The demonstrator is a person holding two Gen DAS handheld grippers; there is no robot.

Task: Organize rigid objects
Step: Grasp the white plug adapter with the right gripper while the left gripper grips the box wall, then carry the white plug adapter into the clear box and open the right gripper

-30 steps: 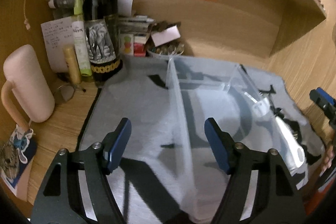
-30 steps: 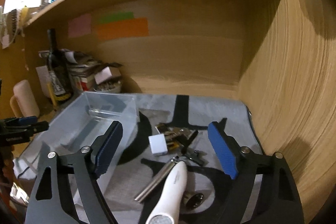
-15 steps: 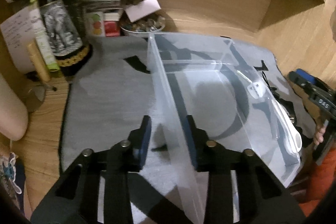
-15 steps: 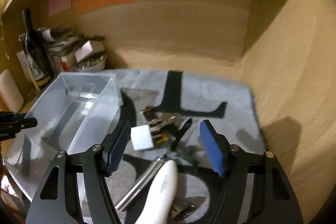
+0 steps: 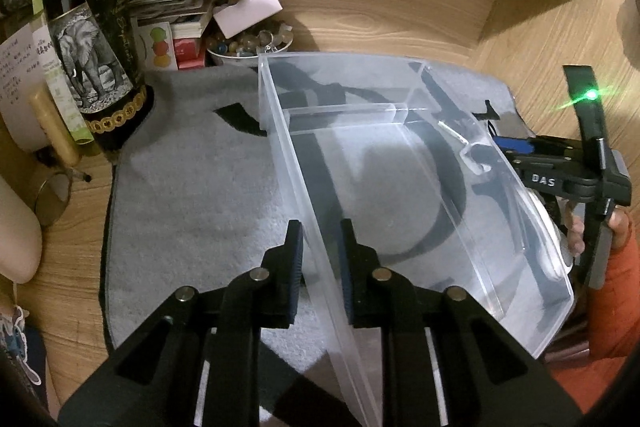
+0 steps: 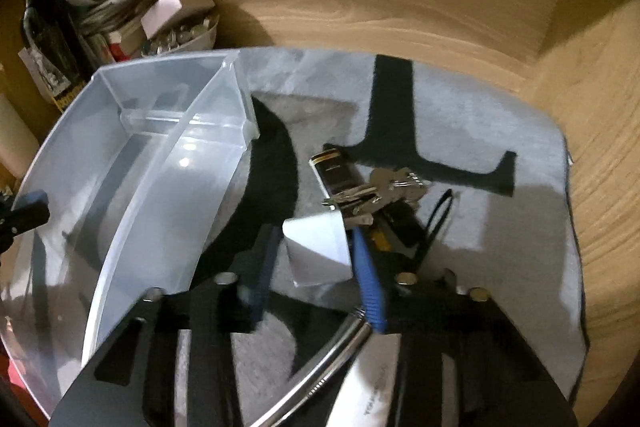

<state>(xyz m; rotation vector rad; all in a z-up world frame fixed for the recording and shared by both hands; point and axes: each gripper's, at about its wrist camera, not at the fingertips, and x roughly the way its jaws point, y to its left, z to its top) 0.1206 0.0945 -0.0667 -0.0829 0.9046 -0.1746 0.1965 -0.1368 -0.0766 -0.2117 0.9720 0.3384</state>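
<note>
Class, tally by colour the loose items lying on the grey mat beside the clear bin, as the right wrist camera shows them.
White: 2 (cube, handle)
Black: 2 (flat case, cable tie)
Silver metal: 2 (key bunch, rod)
Total: 6

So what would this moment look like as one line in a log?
left gripper: shut on clear bin wall | right gripper: jaws closing around white cube | bin: empty

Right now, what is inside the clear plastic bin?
The clear plastic bin holds no loose items; only its own dividers and the grey mat underneath show through. Its nearest corner sits behind the left gripper.
</note>
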